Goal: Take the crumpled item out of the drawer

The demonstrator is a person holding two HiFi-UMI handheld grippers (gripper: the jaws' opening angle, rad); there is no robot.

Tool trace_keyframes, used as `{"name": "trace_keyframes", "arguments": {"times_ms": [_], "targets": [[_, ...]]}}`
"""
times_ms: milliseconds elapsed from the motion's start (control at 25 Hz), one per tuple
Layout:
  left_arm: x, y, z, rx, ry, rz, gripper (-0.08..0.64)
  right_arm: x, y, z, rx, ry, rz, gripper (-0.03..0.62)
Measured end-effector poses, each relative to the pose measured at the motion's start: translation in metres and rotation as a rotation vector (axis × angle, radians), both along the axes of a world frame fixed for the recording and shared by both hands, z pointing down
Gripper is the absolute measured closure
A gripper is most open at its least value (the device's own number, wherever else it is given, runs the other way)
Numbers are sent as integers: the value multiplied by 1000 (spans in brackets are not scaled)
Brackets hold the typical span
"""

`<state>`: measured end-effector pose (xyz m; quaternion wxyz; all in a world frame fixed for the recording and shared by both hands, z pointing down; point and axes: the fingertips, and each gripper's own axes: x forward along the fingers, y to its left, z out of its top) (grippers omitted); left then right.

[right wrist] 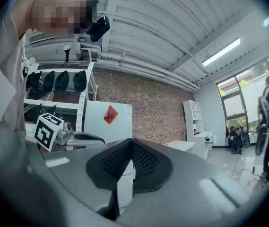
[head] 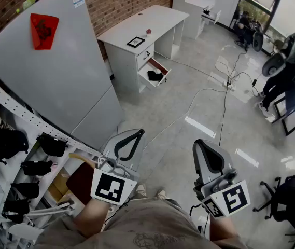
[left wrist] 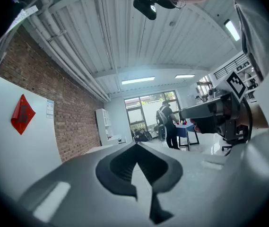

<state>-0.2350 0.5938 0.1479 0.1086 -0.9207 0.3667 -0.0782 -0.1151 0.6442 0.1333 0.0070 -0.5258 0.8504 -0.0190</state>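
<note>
The person is standing on the grey floor (head: 188,87) well apart from the white desk (head: 160,19), holding both grippers low and close to the body. The left gripper (head: 131,137) is pointing up and forward; in the left gripper view its jaws (left wrist: 136,148) are meeting at their tips with nothing between them. The right gripper (head: 207,150) is sitting just beside it, and in the right gripper view its jaws (right wrist: 131,144) are likewise pressing together and holding nothing. The desk's drawer (head: 164,66) is standing pulled out, and the dark crumpled item (head: 155,76) is lying inside it, untouched and far from either gripper. A small dark-framed square (head: 136,42) and a tiny red thing (head: 149,32) are resting on the tabletop. A large white panel (head: 59,71) bearing a red diamond shape (head: 43,31) is leaning between the desk and a metal rack (head: 12,154) that is carrying dark things. Cables (head: 225,82) are trailing across the floor, and another person (head: 284,71) is bending over at the far right.
</note>
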Motion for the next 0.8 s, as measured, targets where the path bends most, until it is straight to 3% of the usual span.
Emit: {"name": "trace_keyframes", "arguments": {"times_ms": [480, 800], "targets": [[26, 19, 5, -5, -22, 1, 560, 25, 18, 3, 6, -3, -2, 565], [46, 36, 10, -20, 31, -36, 560, 50, 31, 14, -3, 8, -15, 565]]}}
